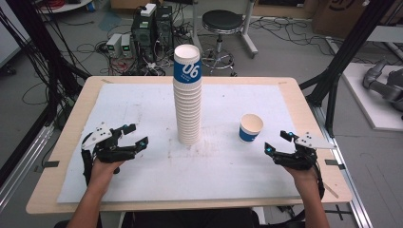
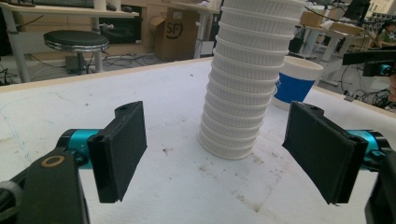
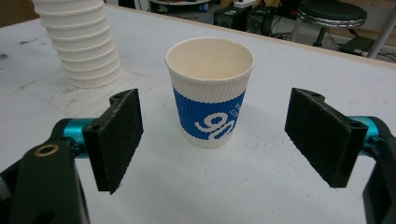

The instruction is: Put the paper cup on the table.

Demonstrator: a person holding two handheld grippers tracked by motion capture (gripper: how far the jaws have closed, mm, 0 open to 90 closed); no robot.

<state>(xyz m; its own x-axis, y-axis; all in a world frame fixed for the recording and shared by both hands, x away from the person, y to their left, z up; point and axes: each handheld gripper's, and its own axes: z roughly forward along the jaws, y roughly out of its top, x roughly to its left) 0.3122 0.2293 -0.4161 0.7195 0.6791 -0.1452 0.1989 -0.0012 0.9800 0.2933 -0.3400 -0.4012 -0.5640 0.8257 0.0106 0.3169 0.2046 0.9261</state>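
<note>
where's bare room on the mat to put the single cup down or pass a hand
Free patches: the white mat left of the tall cup stack, beyond the left gripper; the near strip between the two grippers; the far right corner behind the single cup. Tighter: between stack and single cup, with the right gripper just beside that cup.

Cup stack (image 2: 243, 79) top cut off

Grey floor (image 1: 294, 57) strewn with cables; black stool (image 1: 222, 21) (chrome base); cardboard boxes (image 2: 180, 30) behind.
</note>
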